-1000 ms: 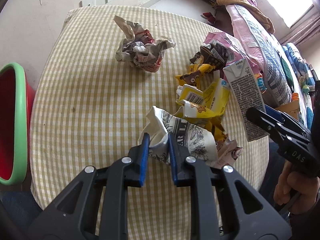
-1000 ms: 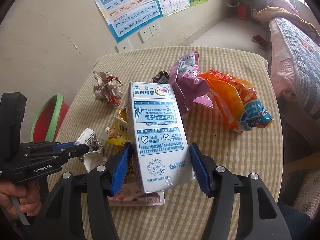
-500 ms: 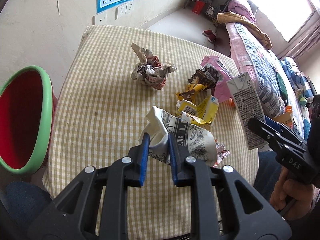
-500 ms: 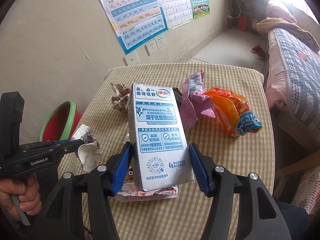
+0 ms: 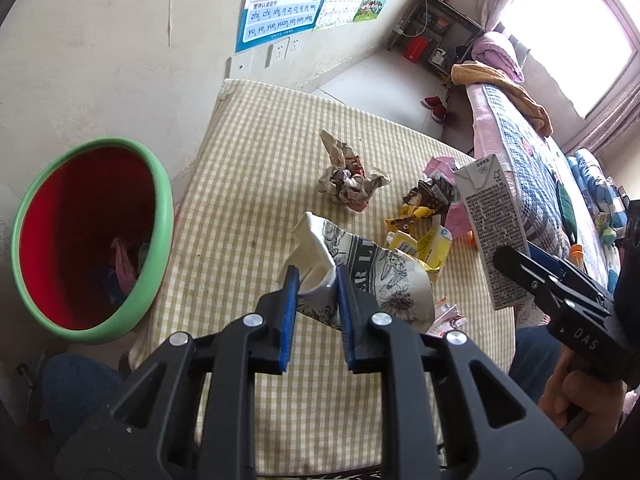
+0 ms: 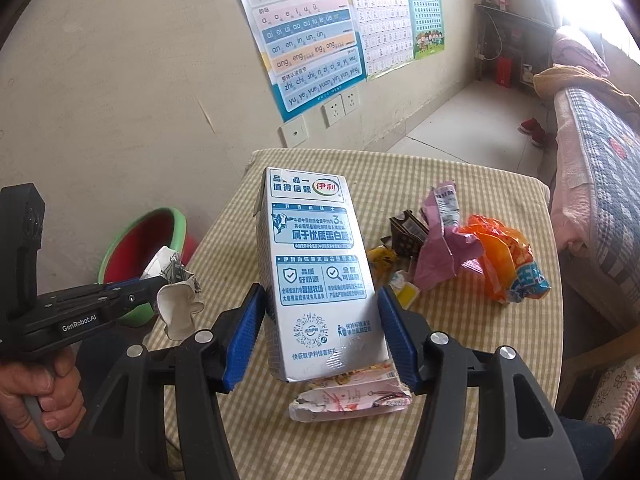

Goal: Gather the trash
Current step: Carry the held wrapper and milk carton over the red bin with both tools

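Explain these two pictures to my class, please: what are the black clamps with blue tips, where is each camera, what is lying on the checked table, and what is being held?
There is no robot here. A person holds a hand-operated clamp in each hand, and a wide-angle camera on each clamp looks forward along its two fingers. One picture comes from the left clamp, the other from the right.

The left gripper is shut on a crumpled printed paper bag. The right gripper is shut on a white and blue milk carton, held off the table.

On the checked tablecloth lie a crumpled newspaper ball, yellow wrappers, a pink bag, an orange snack bag and a torn pink and white packet.

Beside the table stands a red bin with a green rim, with some rubbish already inside.
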A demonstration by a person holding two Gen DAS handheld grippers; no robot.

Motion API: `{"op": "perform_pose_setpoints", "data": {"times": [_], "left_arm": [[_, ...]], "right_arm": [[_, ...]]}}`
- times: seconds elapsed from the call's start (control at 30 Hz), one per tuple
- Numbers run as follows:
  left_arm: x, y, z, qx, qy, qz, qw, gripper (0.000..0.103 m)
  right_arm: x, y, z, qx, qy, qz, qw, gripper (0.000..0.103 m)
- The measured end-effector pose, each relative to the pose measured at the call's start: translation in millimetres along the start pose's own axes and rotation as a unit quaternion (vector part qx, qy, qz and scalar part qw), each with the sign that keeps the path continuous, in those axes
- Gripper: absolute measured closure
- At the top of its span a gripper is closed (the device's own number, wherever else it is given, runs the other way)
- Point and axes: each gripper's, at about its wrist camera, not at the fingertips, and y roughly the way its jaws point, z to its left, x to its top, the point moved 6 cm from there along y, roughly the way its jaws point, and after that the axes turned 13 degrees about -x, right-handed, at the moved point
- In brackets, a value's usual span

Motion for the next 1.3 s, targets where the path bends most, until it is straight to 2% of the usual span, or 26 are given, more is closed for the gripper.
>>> {"op": "perform_pose_setpoints", "data": {"times": [0.2,0.5,1.0,1.3], "left_arm": [[8.7,-28.1,22.6,0.014,-0.013,-0.027,0.9995,0.085],[4.2,-64.5,71.3,0.04,-0.052,-0.054,0.9964,0.084],[4.9,-121.1,153.7,0.084,-0.121,-0.099,0.984,0.084],[3.2,-137.7,189.8,0.095,-0.149,-0.112,0.9779,0.084]], "right_arm": [[11.1,0.1,40.4,0.017,-0.026,-0.007,1.0,0.046],[26.6,5.6,104.9,0.053,-0.073,-0.011,0.996,0.046],[45.1,18.8,209.4,0.111,-0.139,-0.012,0.984,0.046],[51.3,33.9,263.3,0.134,-0.17,-0.007,0.976,0.046]]}}
